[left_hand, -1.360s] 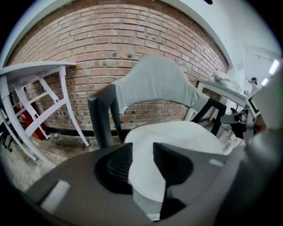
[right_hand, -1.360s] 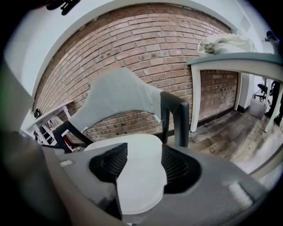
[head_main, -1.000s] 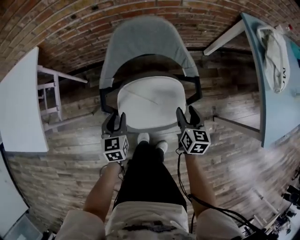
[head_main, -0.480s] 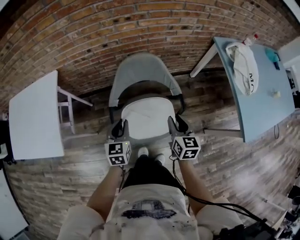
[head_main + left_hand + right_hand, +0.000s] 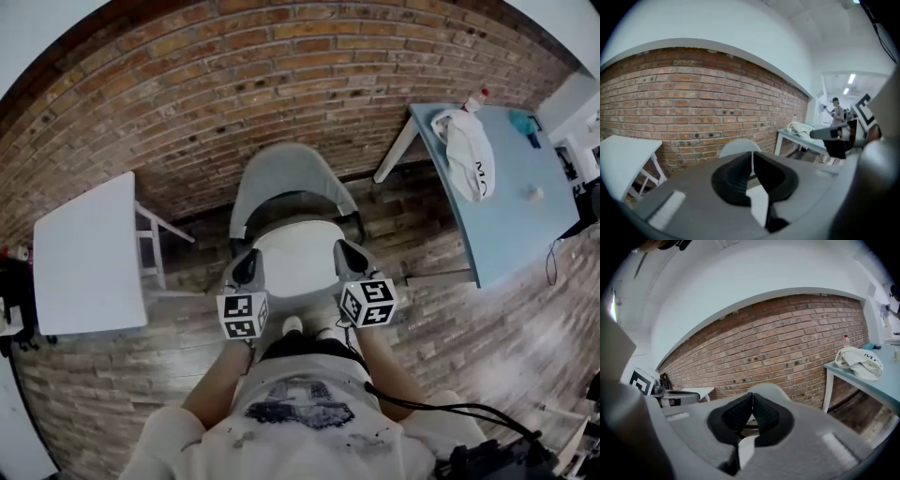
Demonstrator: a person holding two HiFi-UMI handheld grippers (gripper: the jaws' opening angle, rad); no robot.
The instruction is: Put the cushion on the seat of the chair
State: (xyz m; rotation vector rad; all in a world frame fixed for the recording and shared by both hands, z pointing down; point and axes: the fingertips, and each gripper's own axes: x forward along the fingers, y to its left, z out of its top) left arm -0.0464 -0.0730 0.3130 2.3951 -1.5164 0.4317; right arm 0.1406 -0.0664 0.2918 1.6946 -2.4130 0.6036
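The grey-backed chair (image 5: pixel 291 178) stands against the brick wall, and the white cushion (image 5: pixel 292 255) lies flat on its seat. My left gripper (image 5: pixel 246 267) hangs above the seat's front left corner. Its jaws are closing, nearly together, with nothing between them. My right gripper (image 5: pixel 347 255) is over the front right corner, shut and empty. Neither touches the cushion. In the left gripper view the left gripper (image 5: pixel 752 157) points level at the chair back (image 5: pixel 738 146). The right gripper (image 5: pixel 752 399) likewise faces the chair back (image 5: pixel 771 390).
A white table (image 5: pixel 89 244) stands at the left. A light blue table (image 5: pixel 497 202) at the right carries a white bag (image 5: pixel 466 150) and a bottle (image 5: pixel 478 97). The brick wall (image 5: pixel 281 84) is behind the chair. My feet (image 5: pixel 292 325) are just before the seat.
Both grippers lifted up from the sides of the cushion and their jaws went from wide open to closed. The cushion stayed on the seat. The head view rose too.
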